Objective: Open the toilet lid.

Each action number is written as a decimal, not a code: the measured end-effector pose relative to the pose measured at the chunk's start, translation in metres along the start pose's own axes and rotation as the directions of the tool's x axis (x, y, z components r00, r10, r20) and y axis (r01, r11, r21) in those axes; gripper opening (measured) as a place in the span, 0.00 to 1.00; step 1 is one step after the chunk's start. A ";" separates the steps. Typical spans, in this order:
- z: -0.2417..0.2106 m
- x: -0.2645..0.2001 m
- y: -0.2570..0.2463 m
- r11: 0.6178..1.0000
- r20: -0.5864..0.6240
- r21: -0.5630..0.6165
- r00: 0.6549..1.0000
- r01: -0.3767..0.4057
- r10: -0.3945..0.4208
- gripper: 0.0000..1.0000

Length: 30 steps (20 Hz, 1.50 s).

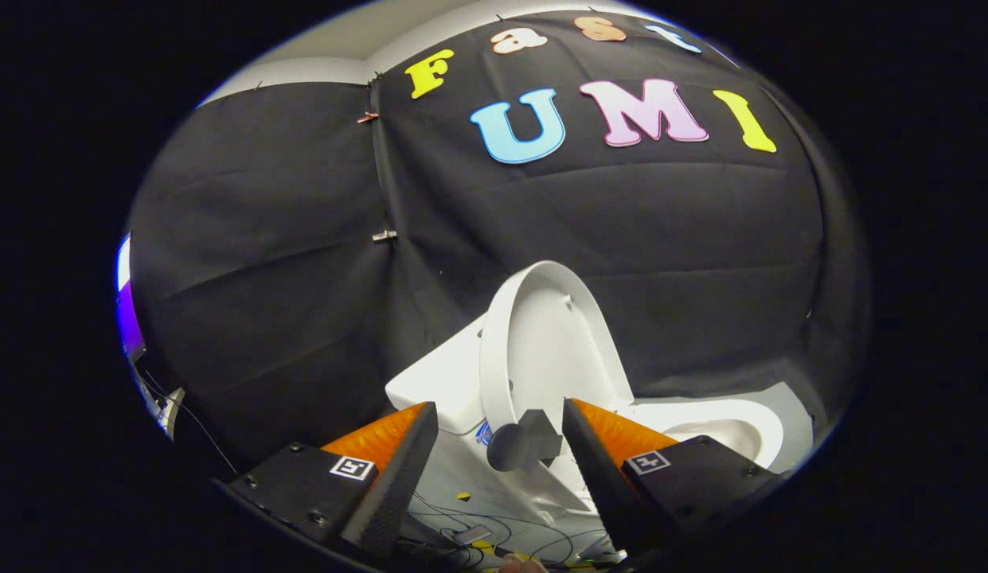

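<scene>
Gripper view, toilet lid [541, 334] upright, jaws apart

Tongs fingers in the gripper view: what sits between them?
A dark knob, fixed on the raised toilet lid, sits between the open tongs, touching neither finger. Cables lie on the floor below.

Hand-held gripper [500, 434] fingers spread apart before the raised toilet lid [541, 342].
</scene>
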State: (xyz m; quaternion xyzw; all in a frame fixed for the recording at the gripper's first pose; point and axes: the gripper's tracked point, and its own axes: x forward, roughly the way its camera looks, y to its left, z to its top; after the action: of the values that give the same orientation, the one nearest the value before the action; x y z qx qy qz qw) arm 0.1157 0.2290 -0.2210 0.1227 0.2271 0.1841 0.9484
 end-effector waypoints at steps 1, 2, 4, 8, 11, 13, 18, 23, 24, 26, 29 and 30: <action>0.012 -0.008 0.001 1.000 0.027 -0.010 1.000 0.001 -0.001 0.98; 0.024 -0.016 0.001 1.000 0.054 -0.020 0.999 0.006 -0.005 0.98; 0.050 -0.035 0.000 0.999 0.109 -0.047 0.994 0.019 -0.014 0.98; 0.100 -0.079 -0.012 0.991 0.210 -0.105 0.976 0.080 -0.056 0.98; 0.134 -0.114 -0.028 0.989 0.291 -0.082 0.952 0.125 -0.097 0.98; 0.151 -0.137 -0.043 0.983 0.320 -0.073 0.938 0.166 -0.134 0.98; 0.178 -0.197 -0.084 0.964 0.389 -0.055 0.895 0.261 -0.220 0.98; 0.194 -0.249 -0.114 0.933 0.440 -0.039 0.845 0.357 -0.305 0.98; 0.196 -0.258 -0.119 0.928 0.449 -0.033 0.835 0.370 -0.317 0.98; 0.198 -0.274 -0.125 0.920 0.462 -0.018 0.819 0.392 -0.340 0.97; 0.197 -0.289 -0.130 0.917 0.471 0.000 0.809 0.400 -0.352 0.97; 0.196 -0.292 -0.132 0.914 0.470 -0.001 0.807 0.406 -0.358 0.98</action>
State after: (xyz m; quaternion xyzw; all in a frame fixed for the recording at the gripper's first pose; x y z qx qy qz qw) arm 0.0054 -0.0375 0.0202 0.0662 0.0062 -0.0339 0.9972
